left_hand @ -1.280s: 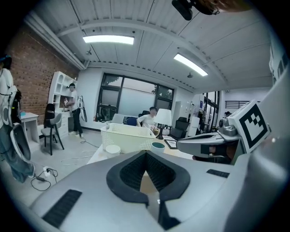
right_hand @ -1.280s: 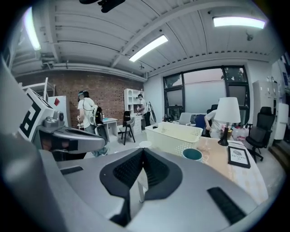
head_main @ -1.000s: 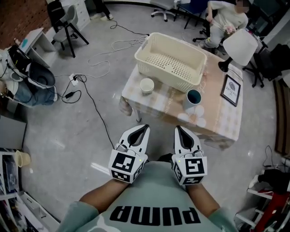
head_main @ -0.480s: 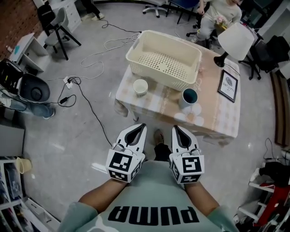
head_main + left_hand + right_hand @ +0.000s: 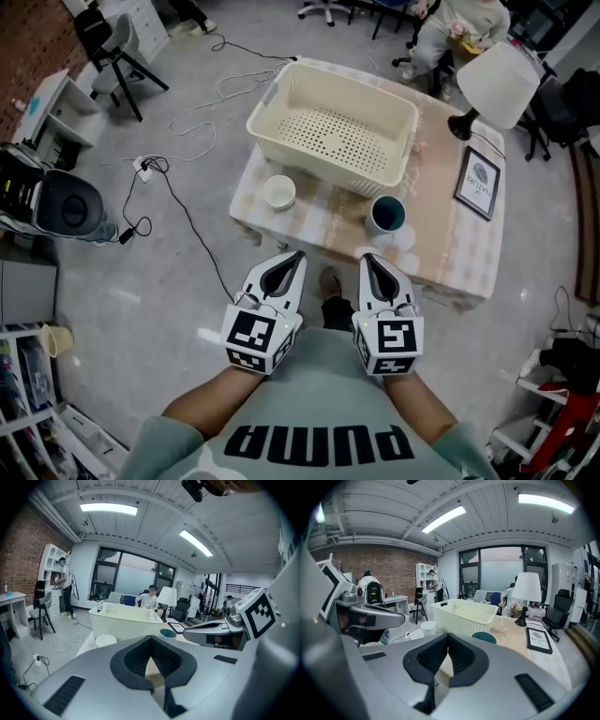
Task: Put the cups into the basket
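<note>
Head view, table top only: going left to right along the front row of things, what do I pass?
Left to right: white cup → teal cup → picture frame. The basket behind them spans both cups, so it has no clear place in the order.

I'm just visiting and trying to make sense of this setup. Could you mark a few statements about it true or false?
The basket is empty: true.
Both cups sit in the basket: false; the white cup and the teal-lined cup stand on the table, outside it.
The left gripper holds a cup: false; its jaws are shut on nothing.
The right gripper is shut: true.
A lamp stands on the table: true.
</note>
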### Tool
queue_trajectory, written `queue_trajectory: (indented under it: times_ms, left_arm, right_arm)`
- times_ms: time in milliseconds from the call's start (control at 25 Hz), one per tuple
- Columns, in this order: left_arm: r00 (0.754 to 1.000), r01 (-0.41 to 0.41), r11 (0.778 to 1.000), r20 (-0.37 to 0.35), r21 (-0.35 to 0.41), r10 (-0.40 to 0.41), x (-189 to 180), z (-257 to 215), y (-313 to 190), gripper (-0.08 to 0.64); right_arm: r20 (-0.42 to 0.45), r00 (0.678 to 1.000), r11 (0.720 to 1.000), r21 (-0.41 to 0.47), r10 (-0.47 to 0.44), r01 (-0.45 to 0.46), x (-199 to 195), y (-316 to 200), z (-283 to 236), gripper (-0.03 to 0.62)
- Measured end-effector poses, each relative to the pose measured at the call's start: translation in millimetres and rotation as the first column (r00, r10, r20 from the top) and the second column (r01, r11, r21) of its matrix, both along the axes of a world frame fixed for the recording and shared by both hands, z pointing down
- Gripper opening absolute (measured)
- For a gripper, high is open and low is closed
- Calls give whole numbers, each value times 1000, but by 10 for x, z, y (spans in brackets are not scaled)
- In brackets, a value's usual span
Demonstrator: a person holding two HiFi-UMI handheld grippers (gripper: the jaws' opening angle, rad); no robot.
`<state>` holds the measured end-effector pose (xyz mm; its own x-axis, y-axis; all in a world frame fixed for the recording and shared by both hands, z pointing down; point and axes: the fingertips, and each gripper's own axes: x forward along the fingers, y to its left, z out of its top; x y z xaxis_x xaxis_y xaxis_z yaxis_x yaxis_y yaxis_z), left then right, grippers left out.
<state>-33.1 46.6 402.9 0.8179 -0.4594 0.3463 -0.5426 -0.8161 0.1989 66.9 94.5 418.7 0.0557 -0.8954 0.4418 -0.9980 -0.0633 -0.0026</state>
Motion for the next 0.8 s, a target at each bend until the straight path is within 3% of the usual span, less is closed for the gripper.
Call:
queue_trajectory:
  times_ms: [440, 560, 680, 800]
  left_arm:
    - [998, -54, 999, 30, 6, 54, 580, 80, -311, 2]
    - [997, -63, 998, 42, 7, 62, 689, 129, -373, 2]
    - [996, -68, 998, 57, 1, 68, 774, 184, -426, 2]
    - [995, -69, 998, 71, -2, 69, 851, 249, -479, 2]
  right_arm:
    - [22, 999, 999, 8, 42, -42, 530, -279, 35, 28]
    - [29, 998, 999, -2, 54, -53, 643, -335, 105, 164]
    - [17, 998, 998, -23, 58, -58, 743, -380, 181, 252]
    - [9, 999, 998, -47, 52, -52, 827, -427, 282, 294]
